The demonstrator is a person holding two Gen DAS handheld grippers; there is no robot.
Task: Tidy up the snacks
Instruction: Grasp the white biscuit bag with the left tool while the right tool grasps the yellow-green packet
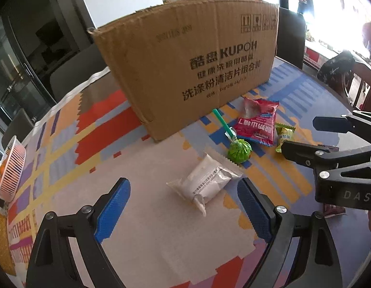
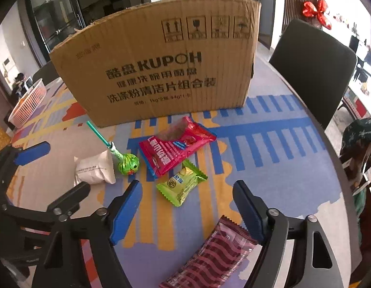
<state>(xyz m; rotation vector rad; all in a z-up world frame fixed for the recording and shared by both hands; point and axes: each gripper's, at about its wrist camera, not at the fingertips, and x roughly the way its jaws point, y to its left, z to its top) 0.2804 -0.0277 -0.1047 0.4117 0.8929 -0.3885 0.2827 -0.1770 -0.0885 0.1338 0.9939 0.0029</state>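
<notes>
Snacks loose on bench near cardboard box, awaiting sorting; left claw apart flanking white packet, right claw apart over maroon wrapper, nothing clamped

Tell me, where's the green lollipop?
The green lollipop lies on the table in front of the cardboard box, between the white packet and the red snack bag.

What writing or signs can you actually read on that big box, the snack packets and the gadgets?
"酷盘 KUPOH": cardboard box, large print.
"洗涤粉清洁片组合装": same box, lower line; the small line beneath is blurred.
Four handling pictograms: box's top right corner.
"DAS": right gripper, on its body.
Red packet, green packet, white packet: print too small or blurred to read.
</notes>
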